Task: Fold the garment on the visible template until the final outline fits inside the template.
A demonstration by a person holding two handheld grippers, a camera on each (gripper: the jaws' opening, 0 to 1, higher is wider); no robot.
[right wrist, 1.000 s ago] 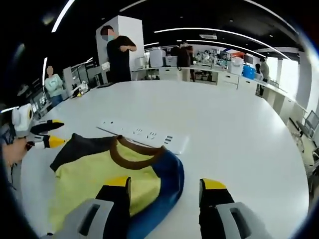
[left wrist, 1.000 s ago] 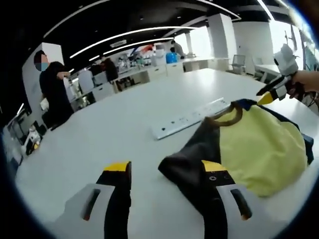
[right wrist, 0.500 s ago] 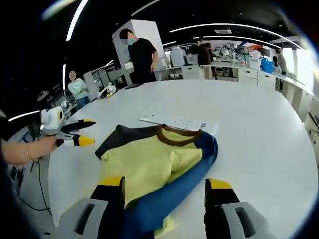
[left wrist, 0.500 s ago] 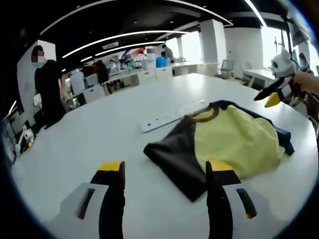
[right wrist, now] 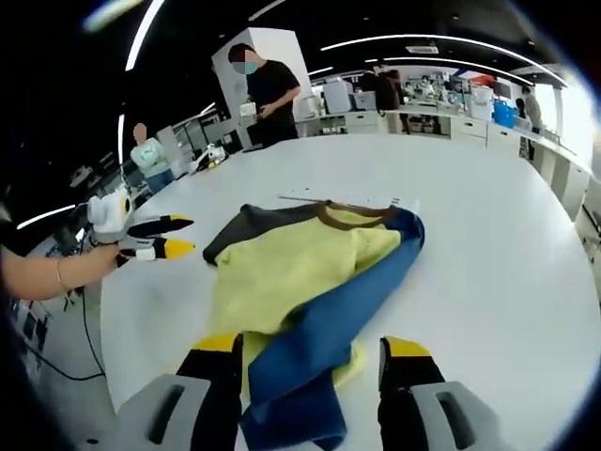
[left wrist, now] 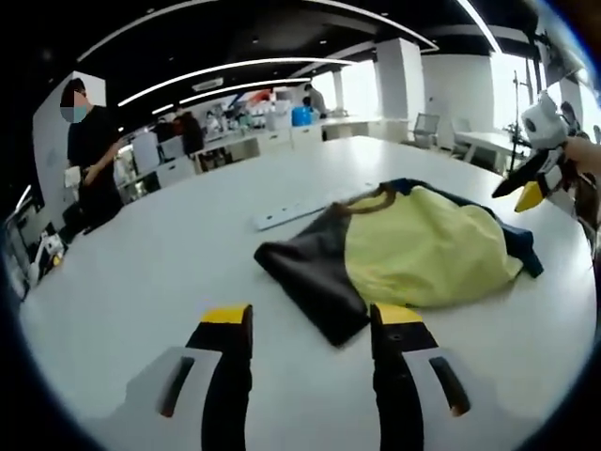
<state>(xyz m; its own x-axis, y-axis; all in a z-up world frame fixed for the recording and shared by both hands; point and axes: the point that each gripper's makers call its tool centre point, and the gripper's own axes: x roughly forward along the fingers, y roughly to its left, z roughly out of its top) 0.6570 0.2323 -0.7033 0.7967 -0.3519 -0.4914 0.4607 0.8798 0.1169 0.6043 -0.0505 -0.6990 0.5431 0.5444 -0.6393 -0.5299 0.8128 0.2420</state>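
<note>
Above the garment (right wrist: 310, 282), both hand-held grippers agape, empty.

The garment (left wrist: 413, 249) is a T-shirt with a pale yellow body, a brown ribbed neckband, one dark grey or black sleeve and one blue sleeve. It lies loosely bunched and rumpled on the white worktop (left wrist: 169, 272), not flat and not neatly folded. In the left gripper view the dark sleeve spreads toward the viewer and to the left, the yellow body mounds up behind it, and a strip of blue shows along the far right edge. In the right gripper view (right wrist: 300, 282) the blue sleeve runs as a long diagonal band across the yellow body toward the near edge, the neckband sits at the far end and the dark sleeve lies at the far left.
</note>
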